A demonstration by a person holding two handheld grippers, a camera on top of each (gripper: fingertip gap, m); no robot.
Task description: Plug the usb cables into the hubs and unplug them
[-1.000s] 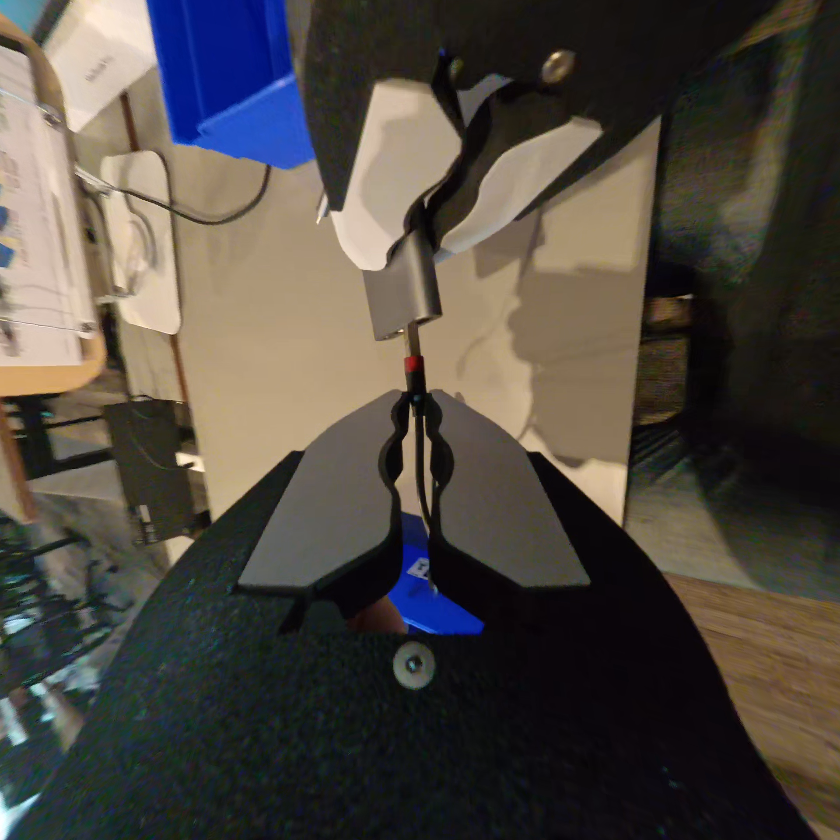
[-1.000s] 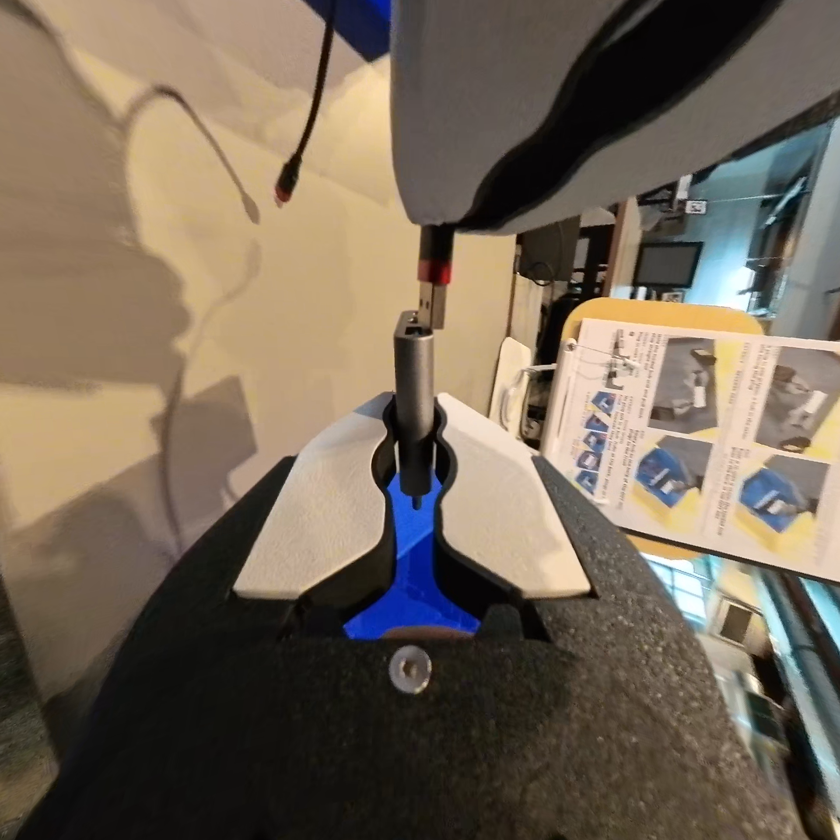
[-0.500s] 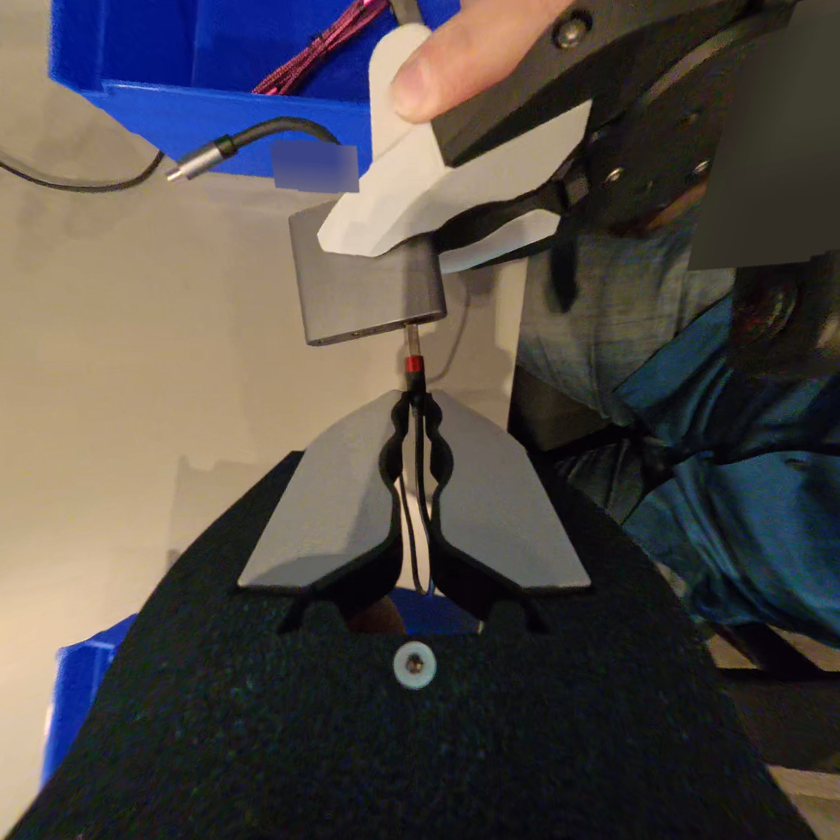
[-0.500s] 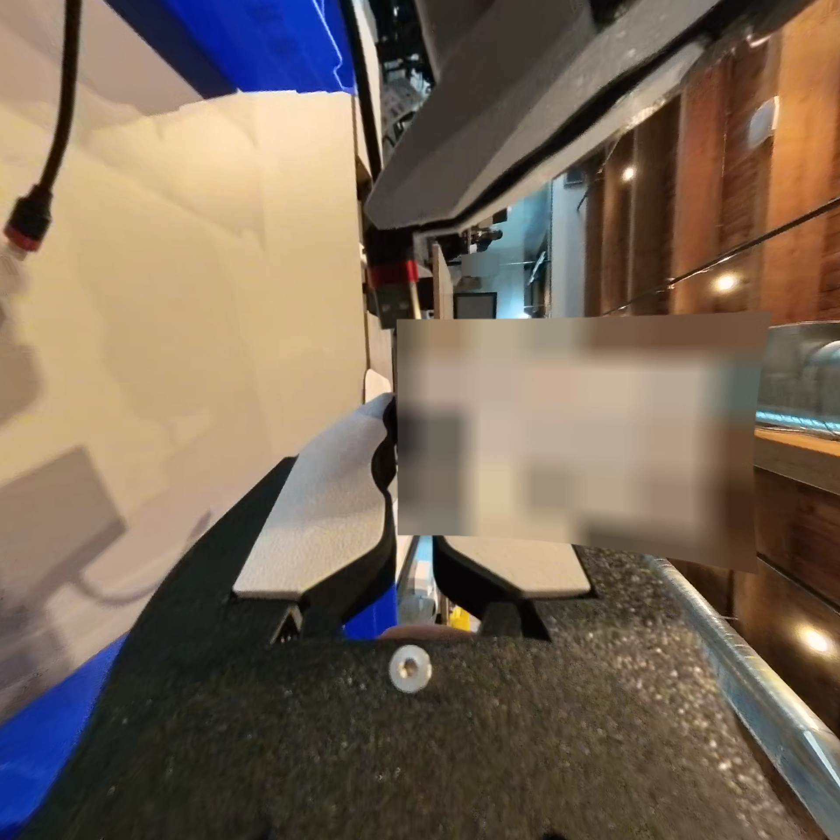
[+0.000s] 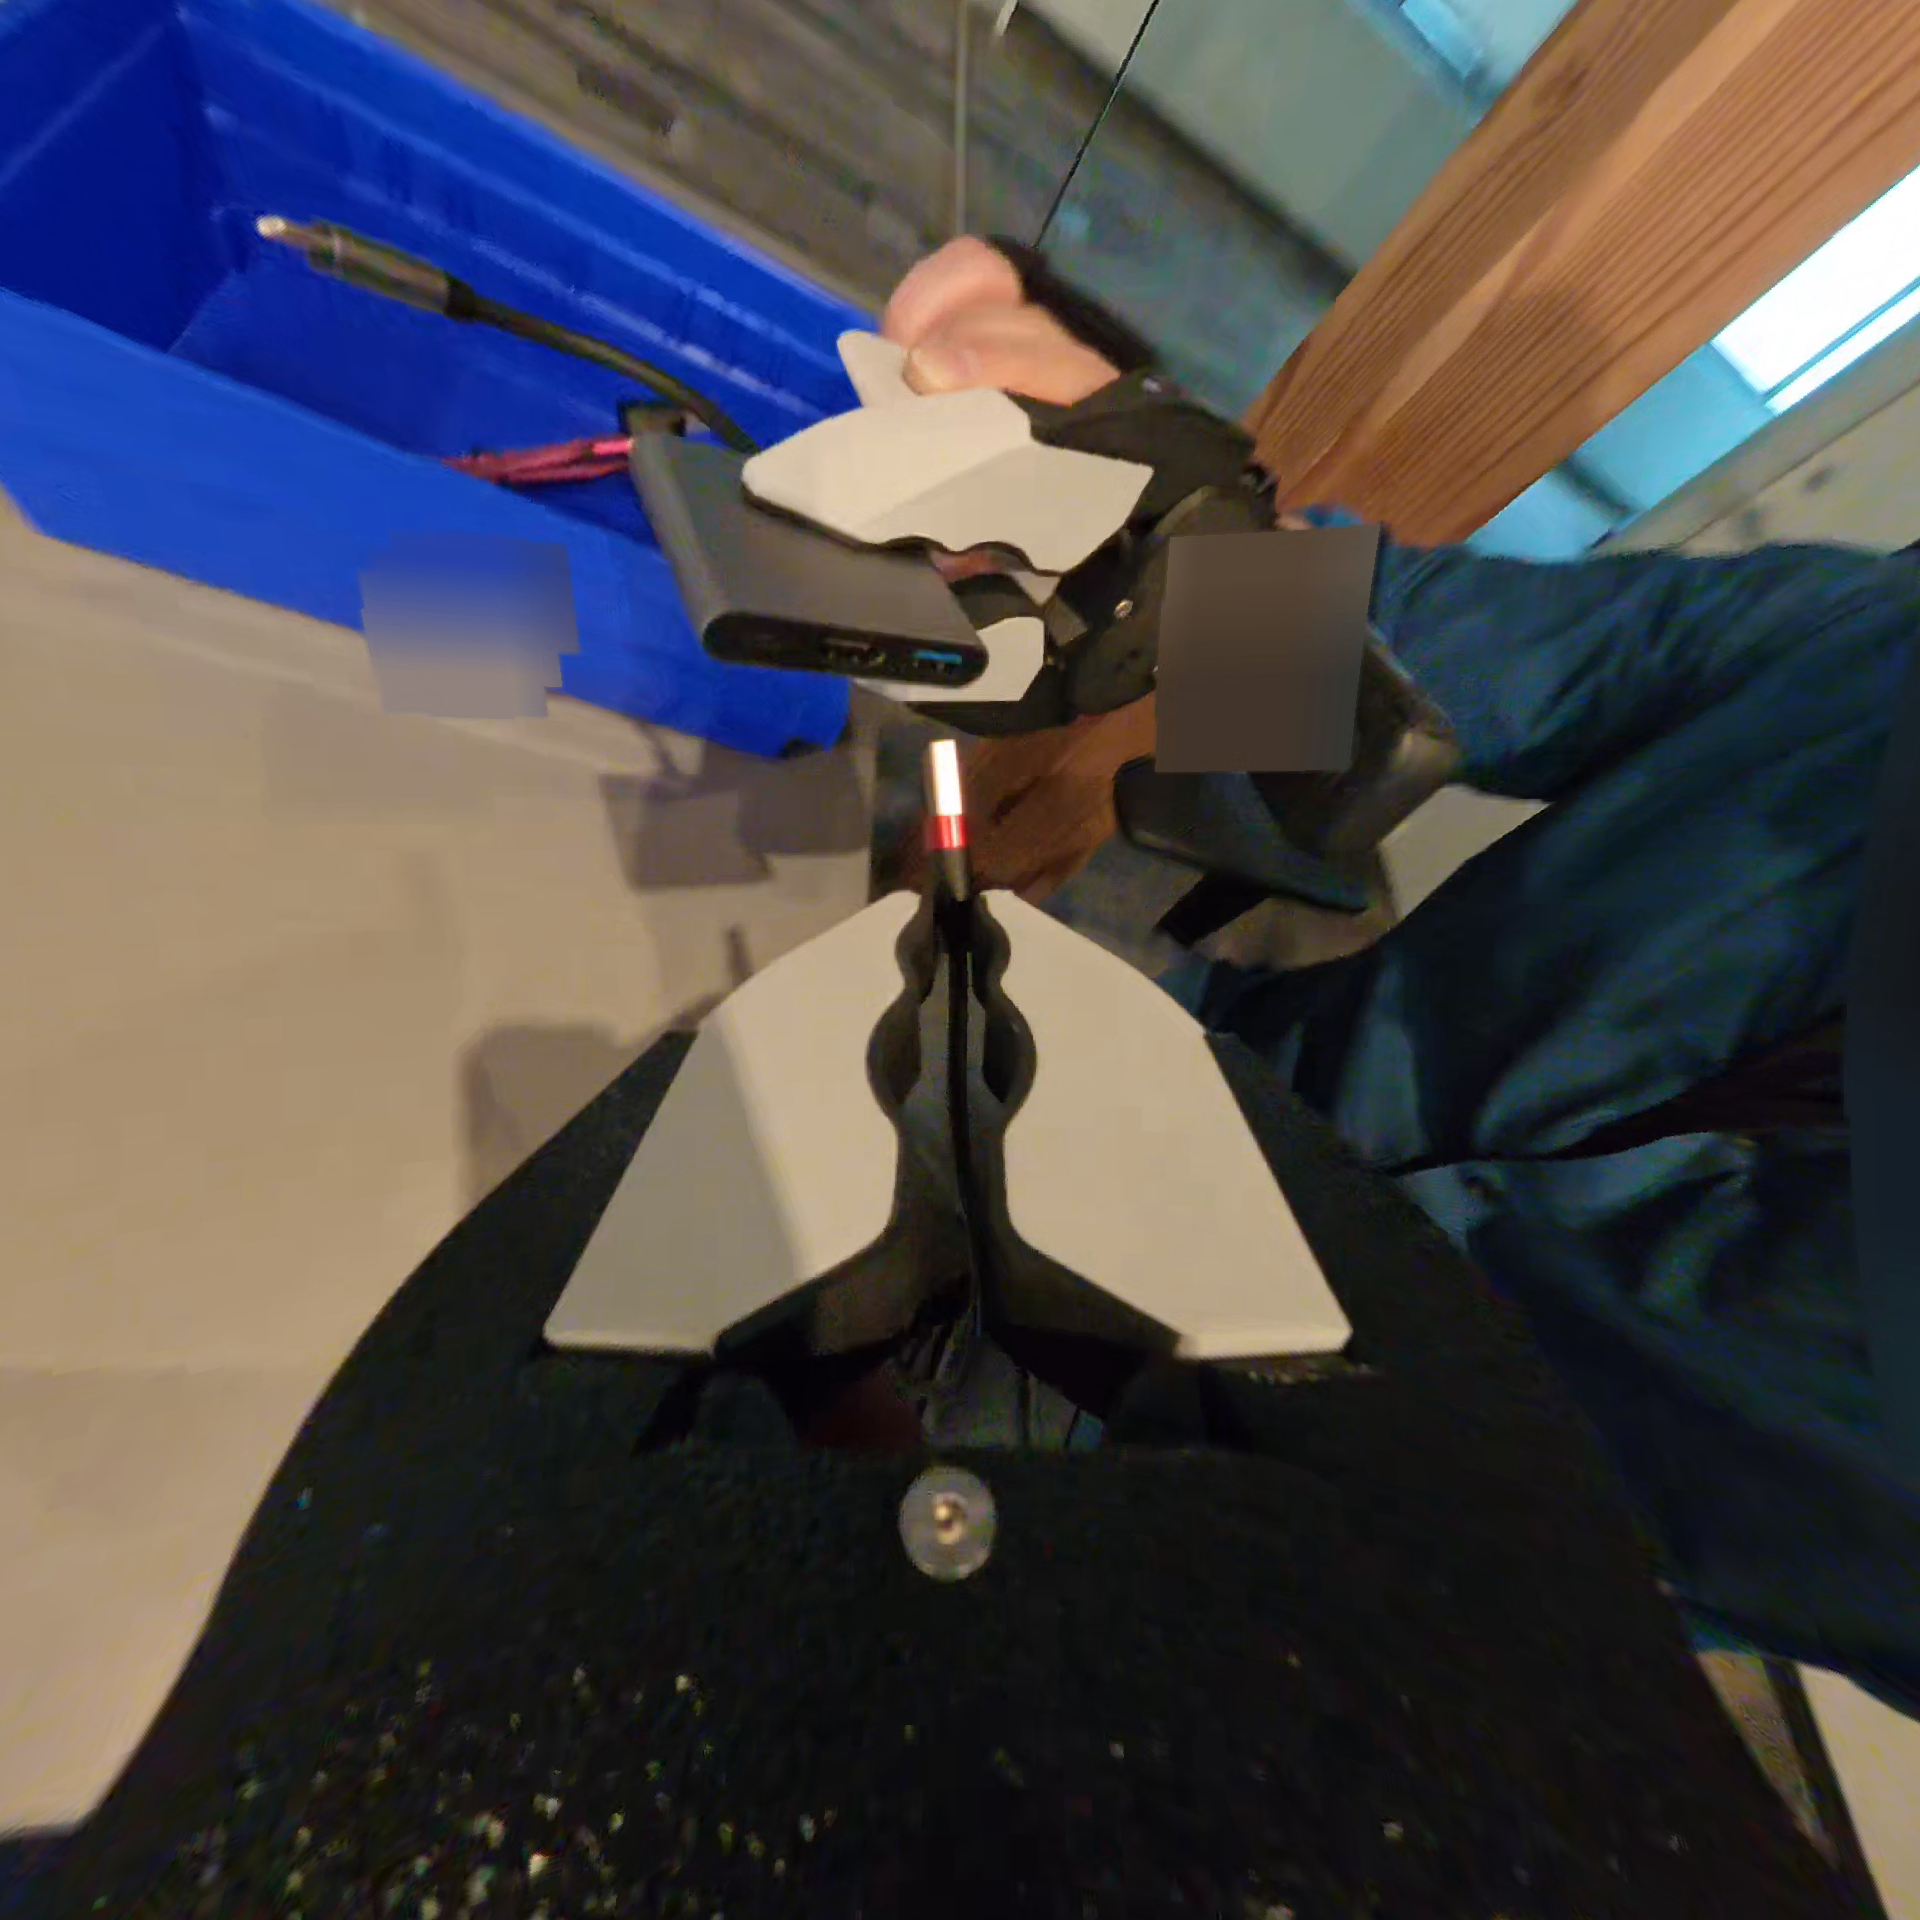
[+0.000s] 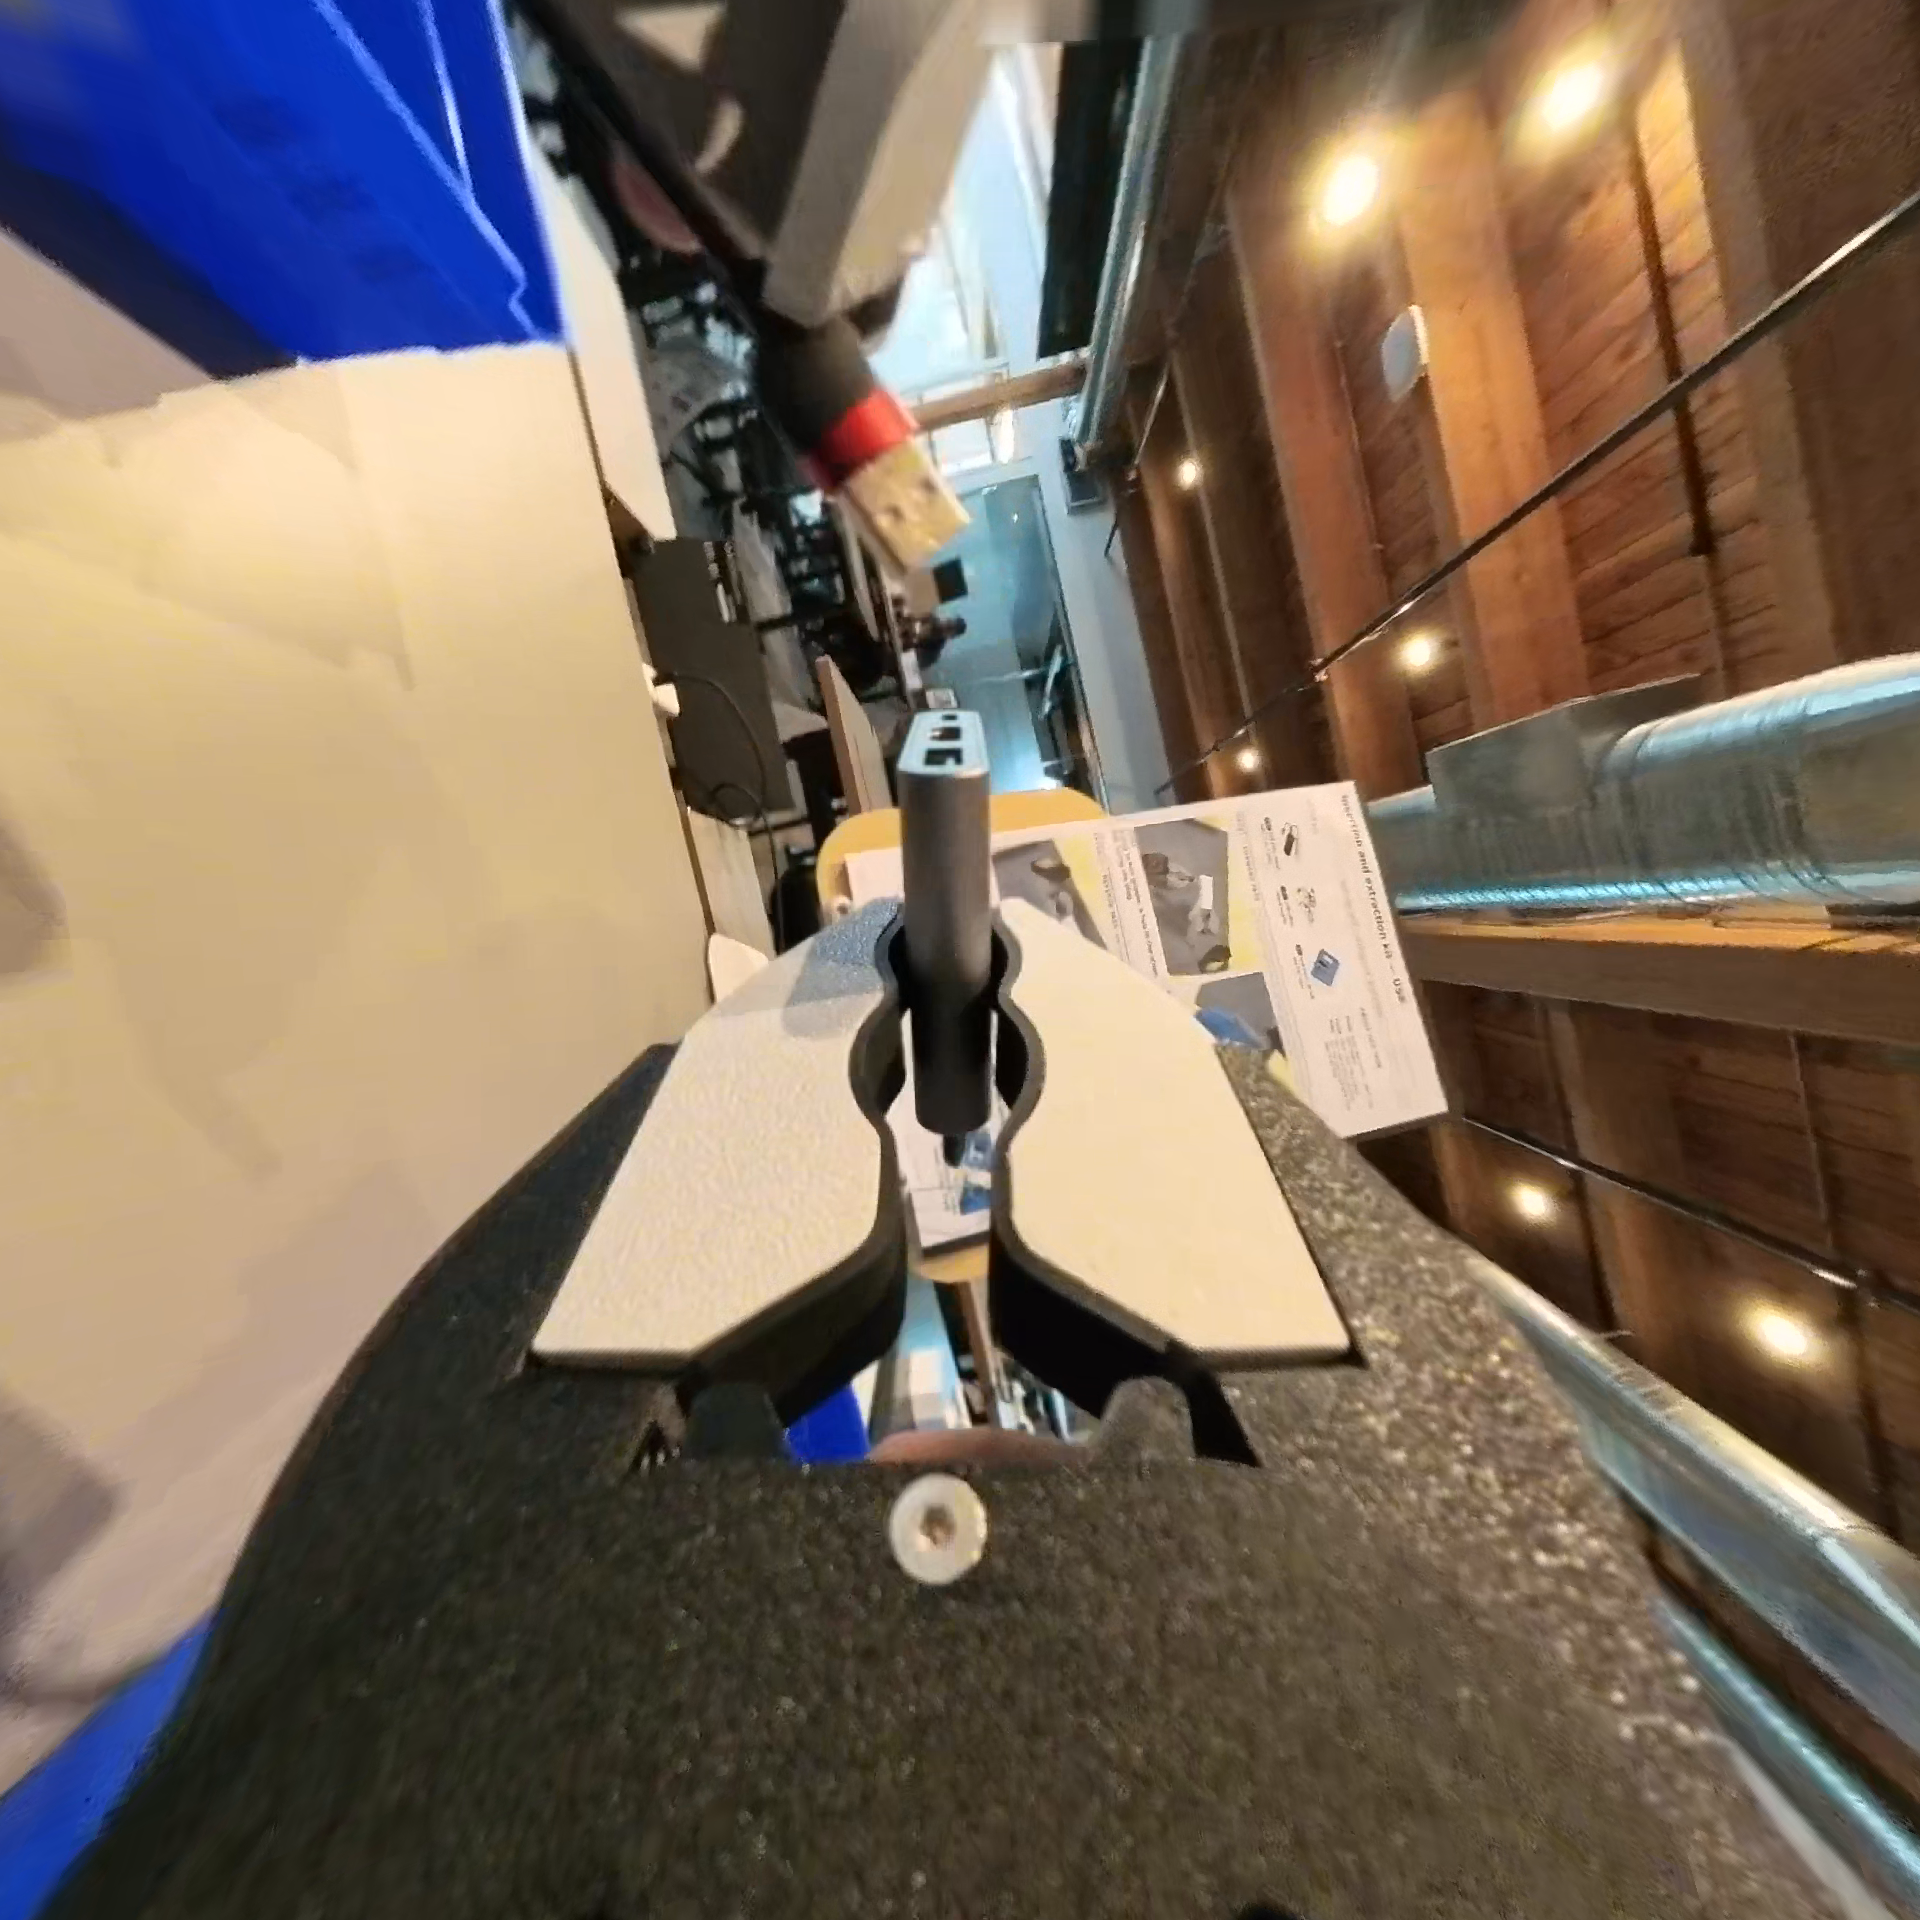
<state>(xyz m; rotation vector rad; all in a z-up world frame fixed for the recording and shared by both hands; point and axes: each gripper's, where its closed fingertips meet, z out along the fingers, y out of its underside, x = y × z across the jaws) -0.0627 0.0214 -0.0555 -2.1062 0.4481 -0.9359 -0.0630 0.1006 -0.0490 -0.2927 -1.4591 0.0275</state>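
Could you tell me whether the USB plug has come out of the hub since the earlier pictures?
Yes. The plug, held in the left gripper, now sits clear of the hub, with open space below the port edge.

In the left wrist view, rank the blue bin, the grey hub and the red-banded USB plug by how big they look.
1. blue bin, by far the largest.
2. grey hub, held in the right gripper.
3. red-banded USB plug, smallest, sticking out of the left gripper.
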